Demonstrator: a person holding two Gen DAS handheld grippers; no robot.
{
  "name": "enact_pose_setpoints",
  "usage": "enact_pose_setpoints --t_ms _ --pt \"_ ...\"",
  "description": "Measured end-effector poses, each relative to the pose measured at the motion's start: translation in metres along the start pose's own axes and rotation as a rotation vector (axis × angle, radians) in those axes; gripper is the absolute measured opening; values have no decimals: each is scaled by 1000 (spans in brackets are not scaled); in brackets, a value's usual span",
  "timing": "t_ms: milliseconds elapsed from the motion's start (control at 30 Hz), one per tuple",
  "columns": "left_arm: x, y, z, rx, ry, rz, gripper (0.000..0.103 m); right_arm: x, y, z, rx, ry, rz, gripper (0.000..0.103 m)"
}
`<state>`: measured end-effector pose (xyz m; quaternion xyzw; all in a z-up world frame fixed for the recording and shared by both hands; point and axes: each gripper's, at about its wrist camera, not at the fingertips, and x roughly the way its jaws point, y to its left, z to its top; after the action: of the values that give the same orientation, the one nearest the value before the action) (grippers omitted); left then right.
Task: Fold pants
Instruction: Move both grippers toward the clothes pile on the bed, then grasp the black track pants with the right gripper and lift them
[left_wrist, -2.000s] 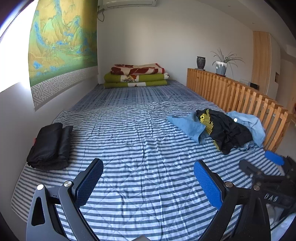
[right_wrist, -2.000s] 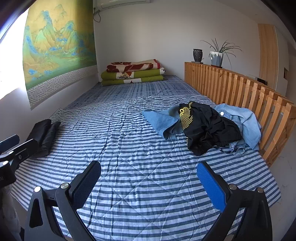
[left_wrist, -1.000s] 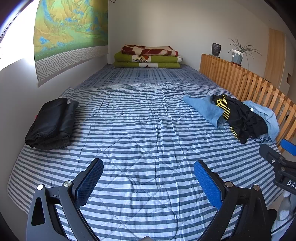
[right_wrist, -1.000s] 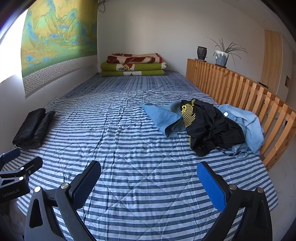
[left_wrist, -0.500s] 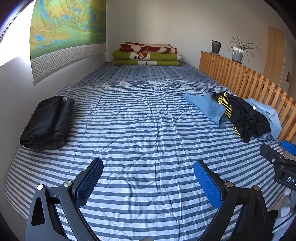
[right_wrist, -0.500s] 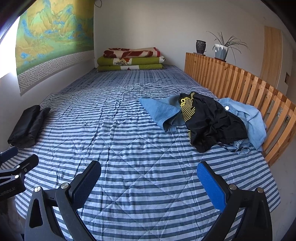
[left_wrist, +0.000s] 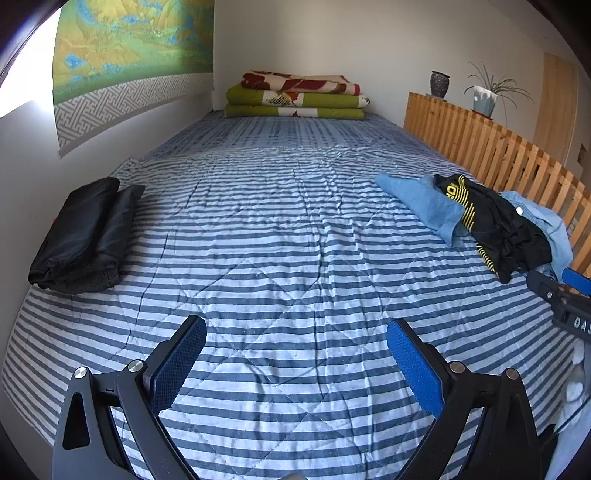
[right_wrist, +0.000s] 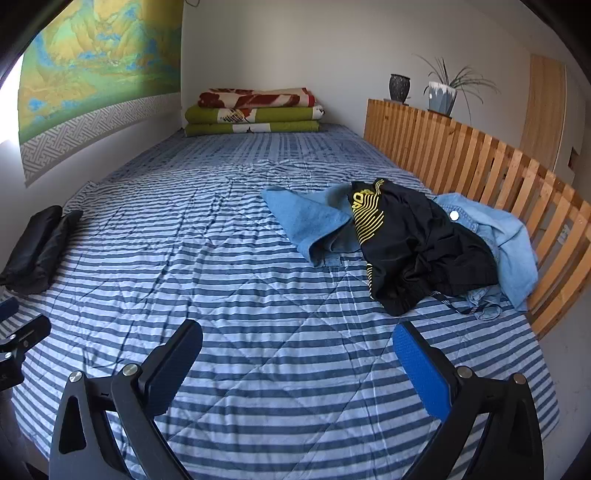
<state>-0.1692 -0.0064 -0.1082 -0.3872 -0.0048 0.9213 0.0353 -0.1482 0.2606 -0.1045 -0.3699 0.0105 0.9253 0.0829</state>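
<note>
A crumpled heap lies on the right side of the striped bed (right_wrist: 229, 295): black pants with yellow lines (right_wrist: 413, 243) on top of light blue denim garments (right_wrist: 310, 218). The same black pants (left_wrist: 495, 225) and blue denim (left_wrist: 421, 203) show at the right in the left wrist view. A folded black garment (left_wrist: 81, 236) rests at the bed's left edge, also seen as the folded black garment (right_wrist: 35, 247) in the right wrist view. My left gripper (left_wrist: 295, 365) is open over the near bedding, holding nothing. My right gripper (right_wrist: 297, 365) is open too, short of the heap.
A wooden slatted rail (right_wrist: 491, 177) runs along the bed's right side, with a vase (right_wrist: 399, 87) and a potted plant (right_wrist: 443, 92) on it. Folded blankets (right_wrist: 255, 110) are stacked at the far end. A wall hanging (left_wrist: 122, 62) covers the left wall.
Both grippers have moved slightly forward and lower over the bed, so the garments look nearer. Both stay open and nothing on the bed has shifted.
</note>
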Motion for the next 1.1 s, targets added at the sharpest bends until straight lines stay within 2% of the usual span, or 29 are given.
enact_pose_setpoints --t_ms 67,300,600,733,867,1033,1100 --pt "9 2 0 -12 16 -4 100 11 -13 4 21 17 -19 95" --pt "31 -7 0 9 30 19 99 40 -42 17 43 28 -61 93" --pt "58 -9 0 16 63 42 97 88 -80 38 69 66 -93 80" --pt "66 -1 0 -2 77 54 96 123 -119 50 141 115 -96 70" --pt "75 3 -1 -4 93 62 96 161 -152 59 191 177 -101 70" --pt "85 9 -2 -21 115 66 96 202 -173 67 183 246 -202 70" --pt "87 10 -2 -27 118 66 96 218 -175 66 175 297 -183 70"
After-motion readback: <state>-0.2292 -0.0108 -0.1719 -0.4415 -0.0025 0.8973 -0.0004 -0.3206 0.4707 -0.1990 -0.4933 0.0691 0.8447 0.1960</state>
